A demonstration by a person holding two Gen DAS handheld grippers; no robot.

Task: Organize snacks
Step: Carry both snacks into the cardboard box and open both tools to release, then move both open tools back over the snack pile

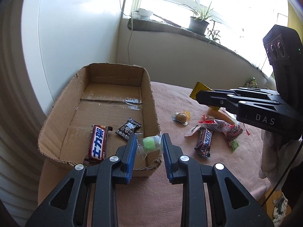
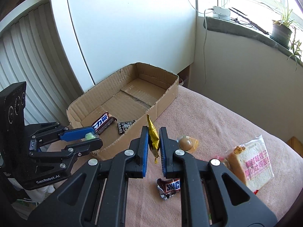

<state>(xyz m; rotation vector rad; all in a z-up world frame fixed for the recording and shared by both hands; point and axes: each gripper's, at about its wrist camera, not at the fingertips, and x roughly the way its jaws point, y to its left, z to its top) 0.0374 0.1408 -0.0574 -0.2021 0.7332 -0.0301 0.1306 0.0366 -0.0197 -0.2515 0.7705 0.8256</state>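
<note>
Right gripper clamped on gold-wrapped candy, long axis 12-to-6, above pink cloth; left gripper pinching green candy over cardboard box near corner; "SNICKERS" bar lies at 3 o'clock.

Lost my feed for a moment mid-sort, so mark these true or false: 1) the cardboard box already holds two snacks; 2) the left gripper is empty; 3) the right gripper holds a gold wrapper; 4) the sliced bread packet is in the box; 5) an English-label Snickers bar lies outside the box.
1) True: the open brown cardboard box holds a Chinese-label Snickers bar and a small black patterned candy packet.
2) False: the left gripper has its jaws shut on a green candy in clear wrap.
3) True: the right gripper grips a gold foil wrapper.
4) False: the sliced bread packet lies on the pink cloth.
5) True: the dark Snickers bar lies on the cloth.
</note>
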